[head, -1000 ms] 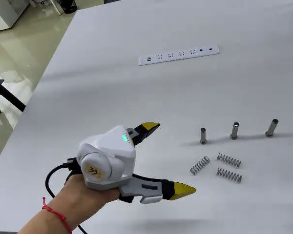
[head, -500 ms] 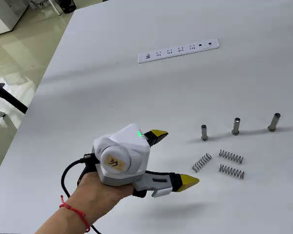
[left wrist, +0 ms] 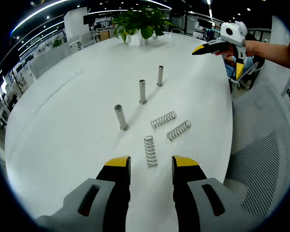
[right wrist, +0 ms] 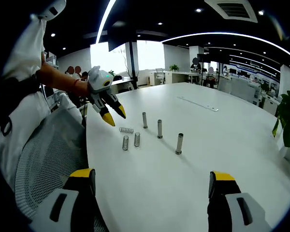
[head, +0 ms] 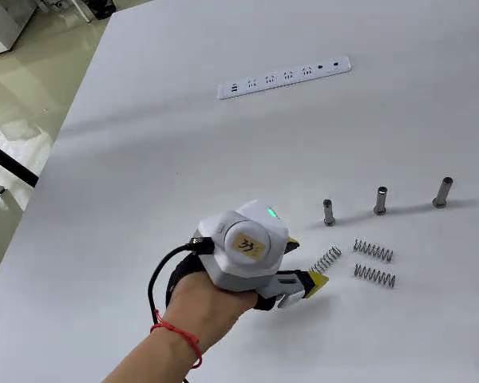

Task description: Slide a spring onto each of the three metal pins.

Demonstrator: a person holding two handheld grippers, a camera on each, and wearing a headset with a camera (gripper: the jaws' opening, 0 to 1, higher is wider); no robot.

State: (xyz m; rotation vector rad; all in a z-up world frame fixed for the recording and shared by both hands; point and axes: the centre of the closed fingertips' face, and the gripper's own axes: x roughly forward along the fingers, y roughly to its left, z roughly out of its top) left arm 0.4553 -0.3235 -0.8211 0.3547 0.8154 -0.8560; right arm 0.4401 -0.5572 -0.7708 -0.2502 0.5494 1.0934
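On the white workbench (head: 144,199), the left gripper (left wrist: 150,163) has its jaws partly apart and empty, with the near end of the closest spring (left wrist: 150,151) lying between their yellow tips. Just beyond lie a second spring (left wrist: 163,120) and a third spring (left wrist: 179,130). Past them, all upright, stand the nearest pin (left wrist: 120,117), middle pin (left wrist: 142,91) and farthest pin (left wrist: 160,76). The right gripper (right wrist: 152,176), well apart, gapes wide and grips nothing.
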